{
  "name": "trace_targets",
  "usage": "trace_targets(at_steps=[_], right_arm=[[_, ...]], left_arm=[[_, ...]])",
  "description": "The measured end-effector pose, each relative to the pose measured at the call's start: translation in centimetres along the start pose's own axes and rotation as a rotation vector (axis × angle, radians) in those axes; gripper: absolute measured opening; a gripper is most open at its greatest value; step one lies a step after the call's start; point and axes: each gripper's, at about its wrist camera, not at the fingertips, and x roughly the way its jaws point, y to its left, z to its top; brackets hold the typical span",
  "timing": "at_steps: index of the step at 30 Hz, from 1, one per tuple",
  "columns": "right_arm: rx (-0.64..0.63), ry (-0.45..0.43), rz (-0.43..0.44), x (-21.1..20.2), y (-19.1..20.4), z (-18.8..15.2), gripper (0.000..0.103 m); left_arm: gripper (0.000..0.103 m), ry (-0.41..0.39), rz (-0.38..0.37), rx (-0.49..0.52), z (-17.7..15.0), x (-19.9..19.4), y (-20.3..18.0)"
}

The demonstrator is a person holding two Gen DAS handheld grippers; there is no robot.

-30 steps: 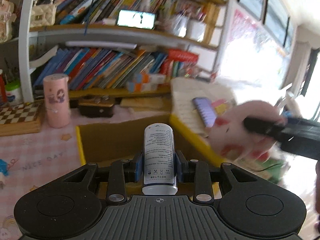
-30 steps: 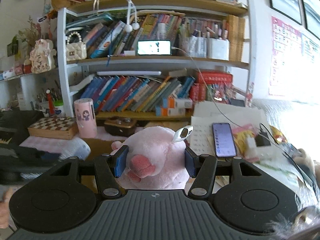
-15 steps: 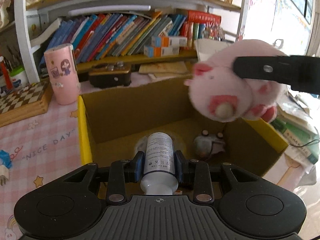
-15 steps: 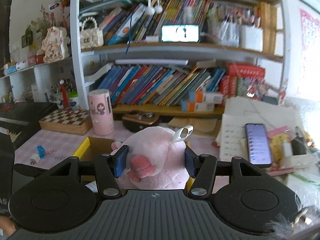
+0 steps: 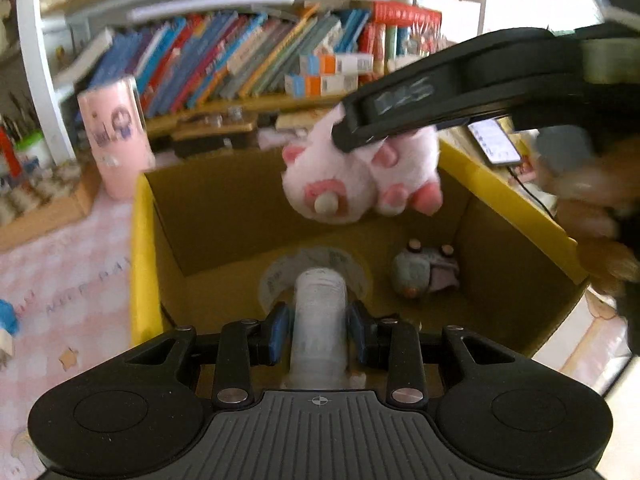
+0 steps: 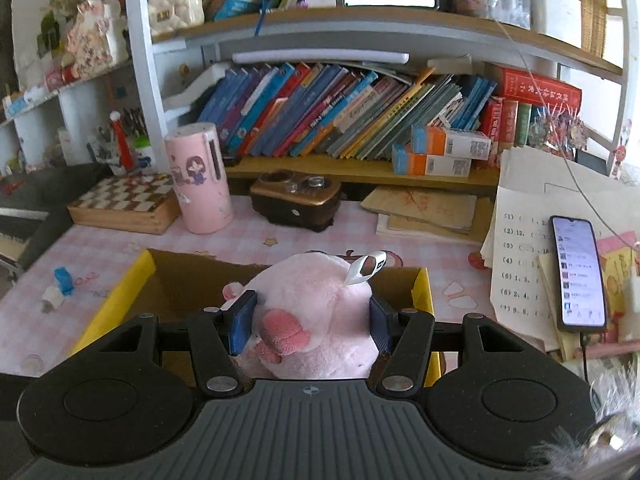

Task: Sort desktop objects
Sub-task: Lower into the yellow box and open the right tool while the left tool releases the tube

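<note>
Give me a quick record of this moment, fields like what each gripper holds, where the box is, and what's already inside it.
left gripper: shut on white bottle, above box
right gripper: shut on pink plush toy, over box
box: open cardboard, yellow rim, on pink tablecloth
inside box: small grey plush, tape roll

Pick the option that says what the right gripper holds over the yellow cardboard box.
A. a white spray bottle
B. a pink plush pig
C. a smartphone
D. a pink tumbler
B: the right gripper is shut on the pink plush pig, which hangs above the open yellow cardboard box; the white bottle sits in the left gripper.
</note>
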Motion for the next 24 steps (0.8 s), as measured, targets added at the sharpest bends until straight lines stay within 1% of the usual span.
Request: trace_targets(at_steps=[2,4,5,6,7,8,9,10,11,13,19,24], right_arm=[[-0.008,0.006,-0.011,0.8,-0.1,0.4,0.055],[-0.016,0.017,-0.025,1.6,-0.2,0.5,0.058],[-0.018,0.024,-0.032,2.0,-0.3,0.6,0.059],[-0.015,0.027,-0.038,2.4,-0.4,0.7,0.063],[-0.009,0.027,-0.047,2.7,-0.5,0.7,0.067],[-0.002,0.022,-0.056,2.8,-0.7,0.7,0.068],[0.000,0.011,-0.067,2.8,-0.8,0.7,0.074],[-0.002,0.001,-0.074,2.6,-0.8,0.8,0.083],[-0.004,-0.013,-0.078,2.3,-0.9,0.8,0.086],[-0.001,-0.042,-0.078,1.6,-1.0,1.0,0.086],[0.033,-0.079,-0.073,-0.8,-1.5,0.7,0.086],[0.062,-0.096,-0.073,-3.0,-1.5,-0.1,0.086]], left_arm=[[0.038,-0.017,0.008,0.003,0.1,-0.3,0.0],[0.040,-0.035,0.013,-0.002,0.2,-0.7,0.1],[0.044,-0.047,0.018,-0.004,0.2,-1.0,0.1],[0.049,-0.057,0.022,-0.006,0.3,-1.2,0.1],[0.057,-0.069,0.026,-0.008,0.3,-1.5,0.1],[0.063,-0.084,0.028,-0.009,0.3,-1.8,0.1],[0.065,-0.100,0.028,-0.011,0.3,-2.1,0.1],[0.071,-0.116,0.027,-0.014,0.4,-2.5,0.0],[0.074,-0.131,0.028,-0.017,0.4,-2.8,0.1],[0.076,-0.155,0.027,-0.021,0.4,-3.4,0.0],[0.084,-0.206,0.036,-0.043,0.7,-4.9,0.3],[0.084,-0.229,0.056,-0.074,0.6,-6.1,0.9]])
